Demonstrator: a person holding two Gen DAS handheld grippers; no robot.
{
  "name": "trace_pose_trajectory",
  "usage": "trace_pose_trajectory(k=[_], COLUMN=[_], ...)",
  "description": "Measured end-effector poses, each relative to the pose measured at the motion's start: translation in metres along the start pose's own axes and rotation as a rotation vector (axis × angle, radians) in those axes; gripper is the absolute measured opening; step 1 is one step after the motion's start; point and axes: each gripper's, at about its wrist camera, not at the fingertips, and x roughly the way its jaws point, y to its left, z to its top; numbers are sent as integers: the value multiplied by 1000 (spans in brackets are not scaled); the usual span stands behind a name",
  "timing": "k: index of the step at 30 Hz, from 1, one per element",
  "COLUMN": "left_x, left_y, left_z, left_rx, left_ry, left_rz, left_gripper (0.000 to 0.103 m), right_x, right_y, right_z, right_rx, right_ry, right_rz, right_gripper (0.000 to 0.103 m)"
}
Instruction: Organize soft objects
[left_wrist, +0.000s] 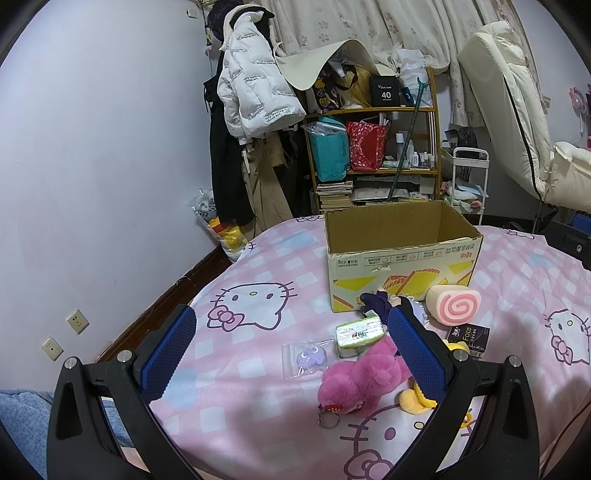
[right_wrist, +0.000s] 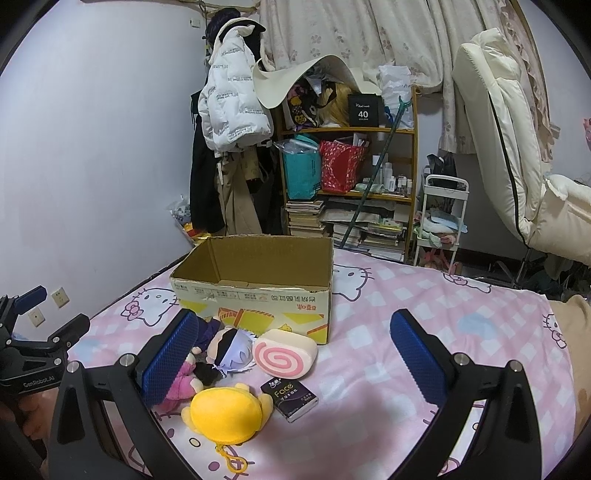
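An open cardboard box (left_wrist: 402, 266) stands on the bed; it also shows in the right wrist view (right_wrist: 255, 295). In front of it lie a pink swirl-roll plush (left_wrist: 453, 303) (right_wrist: 285, 353), a white-haired doll (right_wrist: 229, 350), a magenta plush keychain (left_wrist: 364, 376), a yellow plush (right_wrist: 225, 410), a green tissue pack (left_wrist: 359, 333), a black tissue pack (right_wrist: 290, 400) and a bagged purple toy (left_wrist: 309, 359). My left gripper (left_wrist: 293, 349) is open above the bagged toy and magenta plush. My right gripper (right_wrist: 293, 350) is open above the roll and black pack.
The bed has a pink Hello Kitty cover (left_wrist: 258, 295). Behind it stand a cluttered wooden shelf (left_wrist: 373, 147), hanging coats (left_wrist: 251, 103), a white cart (right_wrist: 443, 221) and a cream chair (right_wrist: 517, 147). The left gripper body (right_wrist: 33, 354) shows at the right view's left edge.
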Motion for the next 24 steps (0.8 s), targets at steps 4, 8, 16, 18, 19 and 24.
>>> trace_pose_trajectory(k=[4, 8, 16, 18, 19, 24], left_x=[1, 5, 7, 11, 13, 30], left_y=[0, 2, 1, 0, 0, 4], left_z=[-1, 0, 1, 3, 4, 15], left_rx=[2, 1, 5, 6, 5, -16], left_ry=[13, 36, 54, 65, 71, 132], left_rz=[10, 2, -12, -15, -15, -39], left_gripper=[102, 102, 102, 102, 102, 102], right_x=[-1, -2, 2, 2, 3, 16], right_y=[-1, -1, 3, 3, 4, 11], right_z=[0, 0, -2, -3, -2, 4], right_rx=[-5, -5, -2, -4, -6, -13], right_ry=[10, 9, 9, 7, 6, 15], right_rz=[-8, -8, -5, -6, -7, 12], right_gripper=[103, 103, 103, 103, 103, 103])
